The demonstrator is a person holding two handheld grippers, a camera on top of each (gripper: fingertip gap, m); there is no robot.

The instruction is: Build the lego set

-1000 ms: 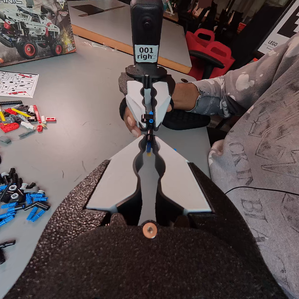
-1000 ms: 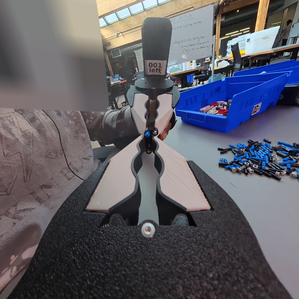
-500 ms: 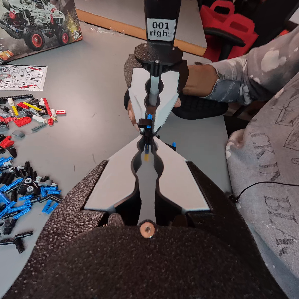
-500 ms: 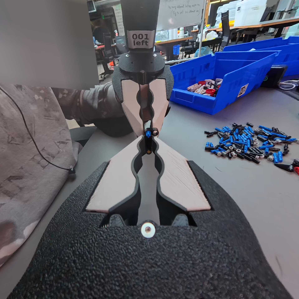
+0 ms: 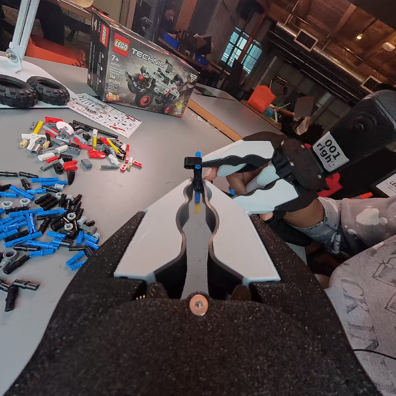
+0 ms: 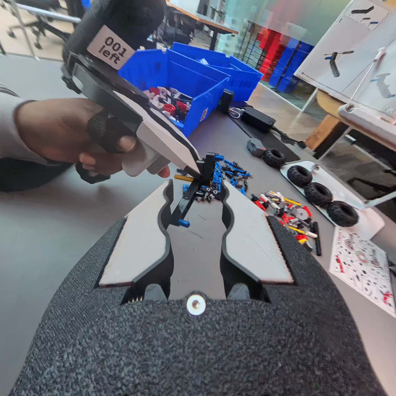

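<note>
A small Lego assembly, a black beam with blue pins and a yellow axle, is held above the grey table. My left gripper is shut on it; in the right wrist view the left gripper comes in from the upper left. My right gripper is open, its fingers wide apart on either side of the beam. In the left wrist view the right gripper lies turned on its side, with the assembly along its upper finger.
Blue and black pins and mixed red, grey and yellow parts lie on the table. Black tyres, a sticker sheet, the set's box, blue bins and an instruction stand surround them. Less than 4 cm separates the two grippers' tips.
The right gripper has opened and let go of the assembly, and has swung to the side. The left gripper still holds the assembly. Both views have turned toward the table.
</note>
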